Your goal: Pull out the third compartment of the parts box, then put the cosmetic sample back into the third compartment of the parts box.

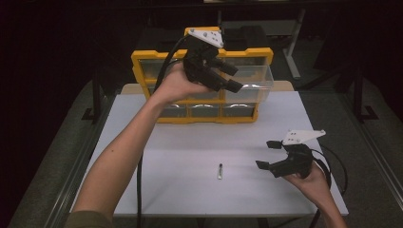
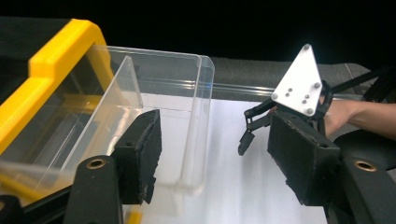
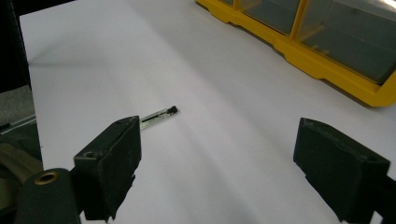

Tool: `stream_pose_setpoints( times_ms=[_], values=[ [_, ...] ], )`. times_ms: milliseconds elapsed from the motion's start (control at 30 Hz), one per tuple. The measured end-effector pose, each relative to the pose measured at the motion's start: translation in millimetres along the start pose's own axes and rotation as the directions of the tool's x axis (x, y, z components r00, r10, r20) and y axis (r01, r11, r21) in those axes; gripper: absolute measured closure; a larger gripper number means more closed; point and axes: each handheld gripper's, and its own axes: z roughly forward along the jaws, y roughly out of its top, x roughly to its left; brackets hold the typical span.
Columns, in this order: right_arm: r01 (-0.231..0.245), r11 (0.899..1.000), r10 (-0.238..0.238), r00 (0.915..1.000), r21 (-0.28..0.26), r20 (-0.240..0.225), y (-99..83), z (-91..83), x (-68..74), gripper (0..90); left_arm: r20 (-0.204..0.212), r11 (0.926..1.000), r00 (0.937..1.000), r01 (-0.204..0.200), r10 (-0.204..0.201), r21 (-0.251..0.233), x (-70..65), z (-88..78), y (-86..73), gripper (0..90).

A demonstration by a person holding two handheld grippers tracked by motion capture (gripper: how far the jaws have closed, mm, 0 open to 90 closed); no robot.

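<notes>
A smooth white table (image 1: 190, 156) bears a yellow plastic organiser (image 1: 142, 59); its clear, thin-walled drawer (image 1: 254, 78) juts out. The left gripper (image 1: 230, 76) gapes beside it, gripping nothing. The right gripper (image 1: 266, 154) gapes near a slim vial (image 1: 220, 171)

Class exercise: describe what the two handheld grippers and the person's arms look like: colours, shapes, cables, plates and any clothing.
Both the left gripper and the right gripper are black, each with two blocky, rough-padded jaws on arms with brass-coloured pivot rings. Each carries a pale grey three-cornered plate dotted with small holes. A thick black cable trails from each. The forearms are bare; an olive sleeve edge shows on the left arm.
</notes>
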Motion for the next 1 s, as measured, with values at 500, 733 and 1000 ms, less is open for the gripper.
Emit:
stream_pose_setpoints(
  times_ms=[500, 733, 1000],
  values=[
    [-0.015, 0.999, 0.015, 0.9998, 0.034, 0.01, -1.3, 7.4, 0.3, 14.5, -0.068, 0.9994, 0.9972, 0.03, -0.031, -0.019, -22.5, -43.2, -40.8, 28.8],
    [-0.018, 0.999, 0.018, 0.9998, 0.039, 0.01, 1.4, 9.4, 0.5, 14.8, -0.101, 0.9985, 0.9937, 0.047, -0.049, -0.027, -37.0, -57.4, -62.3, 27.1],
    [-0.012, 0.998, 0.012, 0.9999, 0.055, 0.007, 2.8, 12.1, 3.5, 17.9, -0.142, 0.9977, 0.9877, 0.062, -0.066, -0.028, -48.7, -71.0, -88.0, 25.6]
  ],
)
